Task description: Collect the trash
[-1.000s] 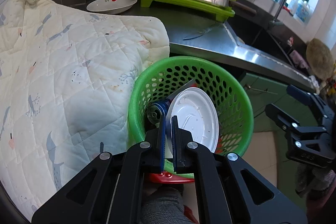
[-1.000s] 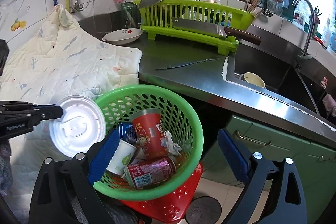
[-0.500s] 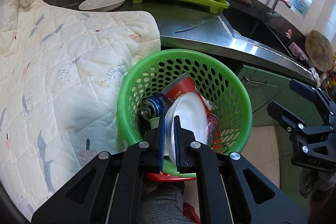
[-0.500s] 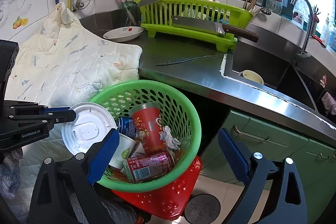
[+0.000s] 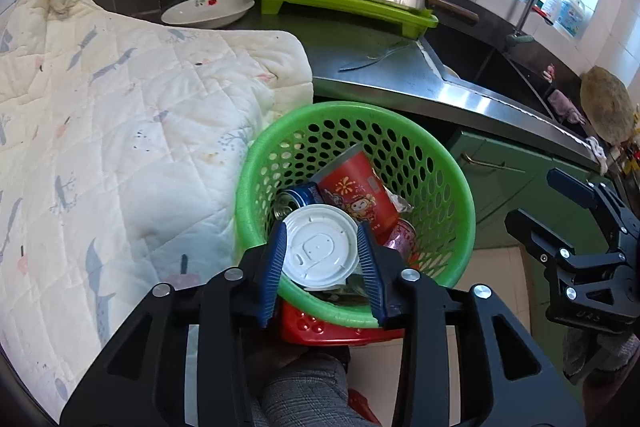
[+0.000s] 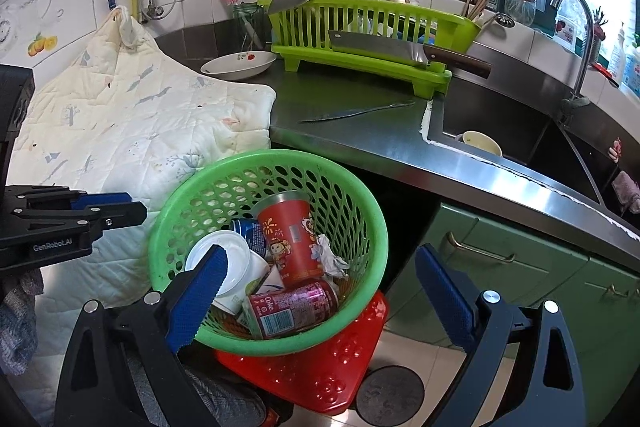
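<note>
A green perforated basket (image 5: 460,203) (image 6: 372,211) sits on a red stool (image 6: 332,375) below the counter. It holds a red cup (image 5: 356,195) (image 6: 290,239), a blue can (image 5: 296,197), a pink can (image 6: 292,307) and crumpled paper. A white plastic lid (image 5: 320,251) (image 6: 224,259) lies flat on top of the trash. My left gripper (image 5: 322,267) is open, its fingers either side of the lid, just above the basket's near rim. My right gripper (image 6: 320,303) is open and empty, over the basket's near side.
A quilted cream cloth (image 5: 120,131) lies left of the basket. The steel counter (image 6: 360,135) carries a knife, a white bowl (image 5: 208,11) and a lime dish rack (image 6: 368,39). The sink (image 6: 520,131) is at right, green cabinets (image 6: 520,267) below.
My left gripper opened and let go of the white lid, which dropped flat onto the trash in the basket. The right gripper stayed open and hardly moved.
</note>
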`<state>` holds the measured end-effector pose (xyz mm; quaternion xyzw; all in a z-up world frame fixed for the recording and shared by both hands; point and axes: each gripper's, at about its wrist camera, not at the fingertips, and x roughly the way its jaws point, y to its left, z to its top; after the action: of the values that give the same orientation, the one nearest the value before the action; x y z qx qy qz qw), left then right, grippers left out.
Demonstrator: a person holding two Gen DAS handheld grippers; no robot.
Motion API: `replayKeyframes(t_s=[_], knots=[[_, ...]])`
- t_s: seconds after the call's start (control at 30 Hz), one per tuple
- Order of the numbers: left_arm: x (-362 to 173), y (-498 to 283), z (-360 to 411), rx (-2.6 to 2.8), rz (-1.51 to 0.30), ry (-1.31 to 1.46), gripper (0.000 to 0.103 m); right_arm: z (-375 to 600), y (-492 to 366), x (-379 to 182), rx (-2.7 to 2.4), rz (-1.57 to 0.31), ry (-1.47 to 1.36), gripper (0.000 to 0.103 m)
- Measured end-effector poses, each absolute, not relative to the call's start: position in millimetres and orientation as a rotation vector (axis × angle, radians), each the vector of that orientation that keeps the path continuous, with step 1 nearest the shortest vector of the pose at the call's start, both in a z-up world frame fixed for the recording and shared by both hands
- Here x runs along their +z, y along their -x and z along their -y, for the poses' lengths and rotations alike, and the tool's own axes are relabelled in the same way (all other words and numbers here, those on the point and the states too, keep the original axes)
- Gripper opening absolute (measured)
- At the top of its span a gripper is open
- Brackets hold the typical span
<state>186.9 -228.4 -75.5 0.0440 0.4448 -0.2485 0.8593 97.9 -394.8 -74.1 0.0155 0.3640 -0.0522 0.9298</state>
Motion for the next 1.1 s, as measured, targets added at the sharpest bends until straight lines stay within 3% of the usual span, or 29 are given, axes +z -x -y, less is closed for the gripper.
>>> replayKeyframes(t_s=[0.13,0.27,0.4,0.63,0.9,1.1], knots=[[-70.8,-180.8,219.7,-0.509,-0.916,-0.101,0.038,390.6,-94.3,-73.8,-0.112,-0.749,-0.026,0.092],[-62.9,-176.5,205.1,-0.47,-0.886,-0.097,0.057,381.5,-89.2,-71.1,-0.116,-0.742,-0.006,0.092],[-51.5,-170.9,189.3,-0.429,-0.844,-0.094,0.061,371.2,-87.6,-69.4,-0.125,-0.746,0.02,0.093],[-34.7,-153.4,163.5,-0.367,-0.767,-0.098,0.082,354.8,-82.2,-65.4,-0.115,-0.747,0.02,0.093],[-23.7,-133.1,133.5,-0.297,-0.714,-0.092,0.095,336.4,-75.3,-58.0,-0.108,-0.751,-0.018,0.093],[-17.4,-119.7,110.2,-0.249,-0.681,-0.082,0.097,320.1,-64.7,-50.9,-0.125,-0.719,0.003,0.094]])
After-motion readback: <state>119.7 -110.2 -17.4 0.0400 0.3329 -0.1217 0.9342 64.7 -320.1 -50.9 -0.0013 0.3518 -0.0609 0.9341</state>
